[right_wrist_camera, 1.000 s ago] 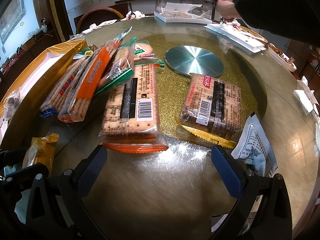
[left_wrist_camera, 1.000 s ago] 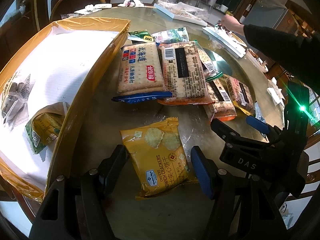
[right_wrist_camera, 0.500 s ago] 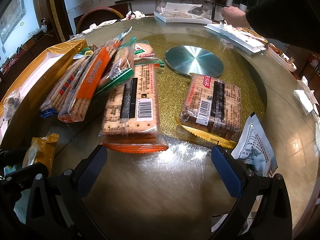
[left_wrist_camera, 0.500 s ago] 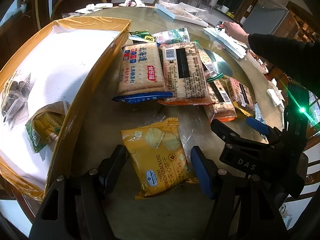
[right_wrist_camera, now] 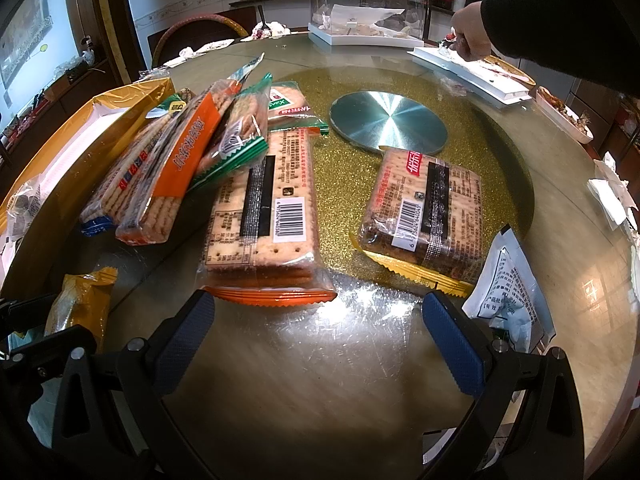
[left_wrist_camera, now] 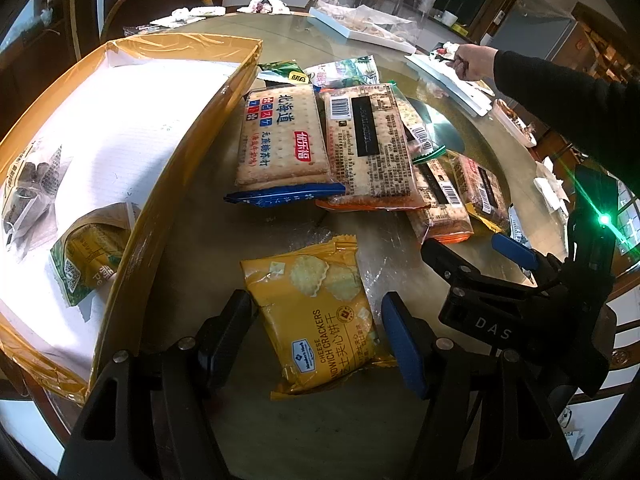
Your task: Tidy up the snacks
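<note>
A yellow cheese cracker pack lies on the glass table between the open fingers of my left gripper; the pads stand beside it, a little apart. It also shows in the right wrist view. A yellow-rimmed box at the left holds a green-yellow snack bag and a clear bag of dark sweets. My right gripper is open and empty over bare table, just short of an orange-edged cracker pack and a yellow-edged pack.
Several cracker packs lean in a pile: a blue-edged one, an orange-edged one. A white sachet lies at the right. A metal disc sits mid-table. Another person's arm reaches over white trays at the back.
Both grippers have stayed where they were. The other person's hand at the back of the table has shifted slightly.
</note>
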Motion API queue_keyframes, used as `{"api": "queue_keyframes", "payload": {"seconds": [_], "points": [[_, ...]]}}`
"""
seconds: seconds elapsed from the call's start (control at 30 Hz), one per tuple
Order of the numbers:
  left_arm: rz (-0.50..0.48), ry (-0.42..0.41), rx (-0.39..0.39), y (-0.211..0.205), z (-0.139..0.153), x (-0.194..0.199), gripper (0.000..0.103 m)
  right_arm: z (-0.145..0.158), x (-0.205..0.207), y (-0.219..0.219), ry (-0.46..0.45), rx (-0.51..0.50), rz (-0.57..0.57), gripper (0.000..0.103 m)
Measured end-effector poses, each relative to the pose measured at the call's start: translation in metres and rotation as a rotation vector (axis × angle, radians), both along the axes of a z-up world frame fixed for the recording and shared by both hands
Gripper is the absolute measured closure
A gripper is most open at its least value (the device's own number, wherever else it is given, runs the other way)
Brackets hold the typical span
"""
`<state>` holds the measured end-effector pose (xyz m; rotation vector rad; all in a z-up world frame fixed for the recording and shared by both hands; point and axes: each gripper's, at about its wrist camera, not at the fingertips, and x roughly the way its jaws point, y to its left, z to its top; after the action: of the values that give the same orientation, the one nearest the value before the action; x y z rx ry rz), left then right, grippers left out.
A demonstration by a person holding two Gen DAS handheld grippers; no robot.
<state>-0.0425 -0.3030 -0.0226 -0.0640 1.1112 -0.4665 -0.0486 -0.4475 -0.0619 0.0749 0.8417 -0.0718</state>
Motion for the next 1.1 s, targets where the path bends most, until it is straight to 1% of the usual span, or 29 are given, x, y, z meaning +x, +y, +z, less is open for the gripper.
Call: {"api": "queue_keyframes", "payload": {"seconds": [1.1], "points": [[0.000,-0.005,0.007,-0.0021,-0.0013,0.0010,0.036,0.0002,0.0003,-0.0001,-0.002,0.001,0.003,0.000]]}}
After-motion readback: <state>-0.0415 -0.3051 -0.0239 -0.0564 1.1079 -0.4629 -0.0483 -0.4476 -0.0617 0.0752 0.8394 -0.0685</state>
